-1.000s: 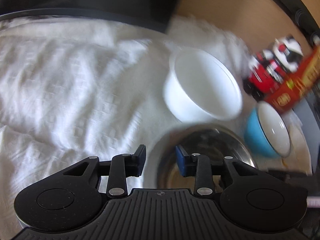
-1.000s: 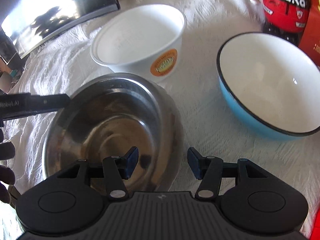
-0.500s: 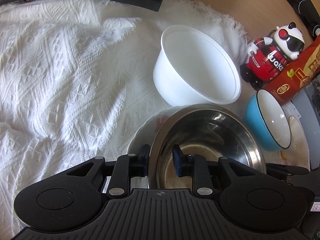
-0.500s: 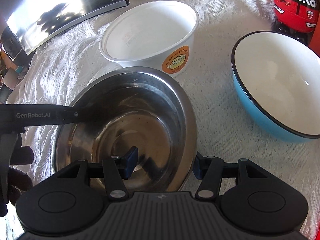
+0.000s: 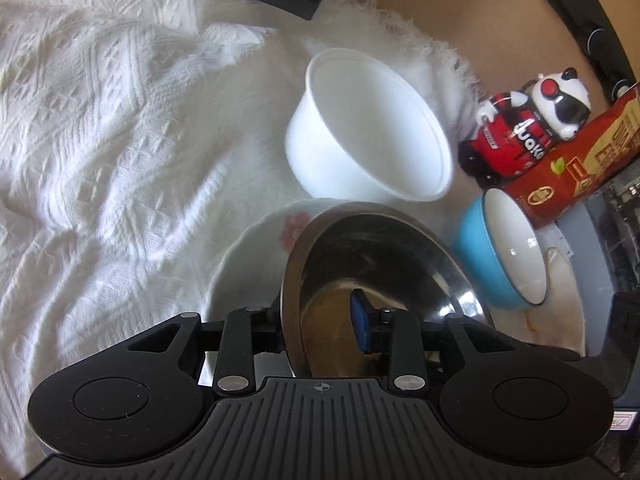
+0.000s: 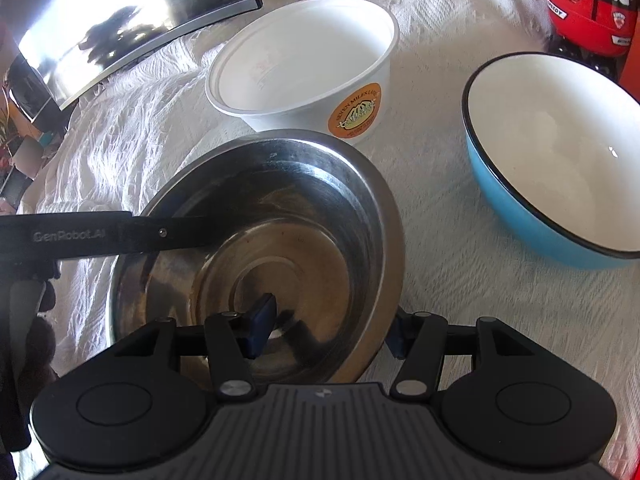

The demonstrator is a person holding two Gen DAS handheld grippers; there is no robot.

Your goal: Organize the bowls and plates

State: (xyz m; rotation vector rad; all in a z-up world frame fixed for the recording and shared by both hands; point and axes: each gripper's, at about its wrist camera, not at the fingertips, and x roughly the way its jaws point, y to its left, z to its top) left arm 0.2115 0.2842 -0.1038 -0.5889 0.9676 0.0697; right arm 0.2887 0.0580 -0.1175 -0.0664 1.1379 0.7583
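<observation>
A steel bowl (image 5: 384, 264) (image 6: 280, 232) is held up tilted, above a white flowered plate (image 5: 256, 256) on the white cloth. My left gripper (image 5: 320, 320) straddles the bowl's near rim, one finger inside, one outside, pressed against the wall. My right gripper (image 6: 332, 328) straddles the opposite rim with a wide gap between its fingers. The left gripper's finger (image 6: 100, 232) reaches in from the left in the right wrist view. A white plastic bowl (image 5: 368, 128) (image 6: 304, 64) stands behind. A blue bowl (image 5: 504, 252) (image 6: 556, 156) stands to the right.
A red toy figure (image 5: 520, 136) (image 6: 588, 4) and a red box (image 5: 580, 160) stand at the back right. A dark monitor (image 6: 132, 20) lies at the back left. The rumpled white cloth (image 5: 112, 140) covers the table.
My left gripper closed onto the steel bowl's rim and lifted it, tilting it and uncovering the flowered plate beneath. My right gripper moved in so its fingers straddle the other rim.
</observation>
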